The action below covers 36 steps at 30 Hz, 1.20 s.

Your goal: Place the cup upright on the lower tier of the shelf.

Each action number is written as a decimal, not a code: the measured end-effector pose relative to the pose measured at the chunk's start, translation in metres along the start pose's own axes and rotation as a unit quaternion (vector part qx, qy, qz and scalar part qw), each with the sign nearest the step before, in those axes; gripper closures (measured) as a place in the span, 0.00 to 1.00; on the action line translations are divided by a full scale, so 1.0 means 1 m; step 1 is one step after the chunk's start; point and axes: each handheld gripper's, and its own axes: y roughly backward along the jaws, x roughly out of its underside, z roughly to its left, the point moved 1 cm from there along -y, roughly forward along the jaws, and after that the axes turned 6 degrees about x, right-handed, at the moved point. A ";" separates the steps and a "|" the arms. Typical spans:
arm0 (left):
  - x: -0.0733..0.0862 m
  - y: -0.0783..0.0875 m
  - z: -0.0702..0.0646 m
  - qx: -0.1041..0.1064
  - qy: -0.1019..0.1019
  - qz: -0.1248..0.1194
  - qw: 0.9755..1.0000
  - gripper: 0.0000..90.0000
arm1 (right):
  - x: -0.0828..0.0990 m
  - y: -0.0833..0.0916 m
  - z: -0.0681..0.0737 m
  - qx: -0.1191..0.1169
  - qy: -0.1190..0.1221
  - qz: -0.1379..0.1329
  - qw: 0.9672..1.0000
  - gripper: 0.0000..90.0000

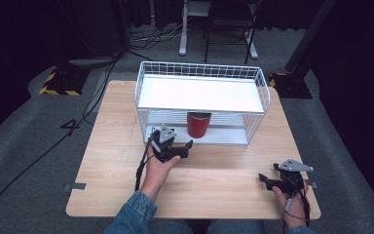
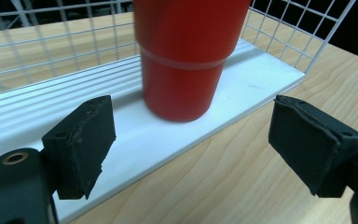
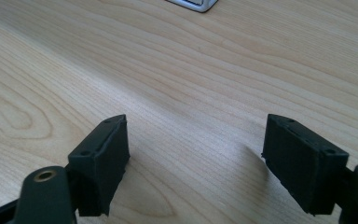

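Starting at the left, the left gripper [image 1: 181,137] is seen held just in front of the white wire two-tier rack [image 1: 199,66], its jaws spread apart with nothing between them (released, not gripping). In the left gripper view the same gripper [image 2: 191,140] is aimed at the tall red tapered plastic cup [image 2: 186,60], which stands upright on the rack's white lower shelf [image 2: 261,79], near the shelf's front edge and apart from both pads.

The step in hand is judged to be work at the cup [image 1: 198,125] with the left gripper, no contact being made at this moment. If the cup is to be taken, a level advance is called for, so that its lower body is bracketed by the pads before they are closed.

Headroom is limited by the white upper shelf [image 1: 199,92] directly above the cup, so a lift straight up is ruled out; the wire side walls are well clear.

Further right, the right gripper [image 1: 269,173] is rested low on the light wooden table [image 1: 117,146], its jaws likewise parted and empty [image 3: 196,154].
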 end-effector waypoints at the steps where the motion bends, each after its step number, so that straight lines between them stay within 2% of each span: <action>1: 0.001 0.005 0.000 0.000 0.005 -0.004 1.000 0.17 | 0.000 0.000 0.000 0.001 0.001 -0.001 1.000 0.26; 7: 0.003 0.028 -0.001 -0.003 0.003 0.000 1.000 0.17 | 0.000 -0.001 0.000 0.001 0.001 -0.001 1.000 0.26; 10: 0.003 0.042 -0.003 -0.004 -0.010 0.000 1.000 0.17 | -0.001 -0.001 0.000 -0.002 -0.004 0.001 1.000 0.26; 15: 0.002 0.064 -0.006 0.003 -0.020 -0.009 1.000 0.17 | -0.001 -0.001 -0.001 -0.003 -0.004 0.002 1.000 0.26; 21: 0.006 0.084 -0.006 0.005 -0.040 0.001 0.999 0.17 | 0.000 -0.001 0.000 0.002 0.001 -0.001 1.000 0.26; 27: 0.016 0.108 -0.001 0.005 -0.032 0.000 0.999 0.17 | -0.001 -0.001 0.001 0.002 0.000 -0.001 1.000 0.26; 32: 0.029 0.128 0.008 -0.003 -0.039 0.007 0.999 0.17 | -0.001 -0.001 0.000 0.001 0.000 0.000 1.000 0.26; 36: 0.043 0.142 0.020 -0.012 -0.022 0.019 1.000 0.17 | -0.001 0.000 0.001 0.003 0.003 -0.002 1.000 0.26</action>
